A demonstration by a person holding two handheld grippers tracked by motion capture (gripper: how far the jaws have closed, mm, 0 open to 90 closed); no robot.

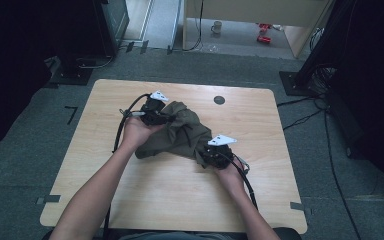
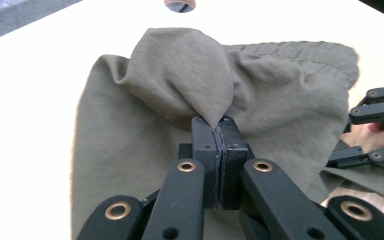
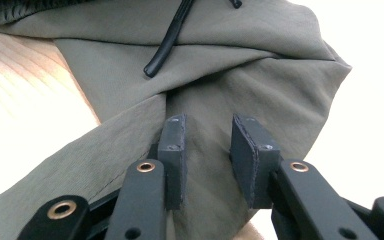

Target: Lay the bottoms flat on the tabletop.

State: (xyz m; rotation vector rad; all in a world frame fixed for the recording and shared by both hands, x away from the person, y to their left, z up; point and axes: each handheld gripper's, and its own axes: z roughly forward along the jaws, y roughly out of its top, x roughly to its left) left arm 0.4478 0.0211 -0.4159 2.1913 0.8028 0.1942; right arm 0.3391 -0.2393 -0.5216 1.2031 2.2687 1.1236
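Item: olive garment (image 1: 180, 132), bunched mid-table (image 1: 145, 200). Your left gripper (image 2: 219, 131) has its pads pressed together, pinching a raised peak of cloth, as its own view shows; from above it is hard to make out. Your right gripper (image 3: 207, 150) has pads spread, cloth lying between them, perhaps untouched. A black drawstring (image 3: 167, 42) lies beyond those fingertips, its upper end cut off.

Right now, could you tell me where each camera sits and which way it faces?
High view: above the table, looking forward and down; both forearms enter from below.
Left gripper view: on the left gripper, jaws shut on the olive garment.
Right gripper view: on the right gripper, jaws parted over cloth.
Shared: all show the garment.
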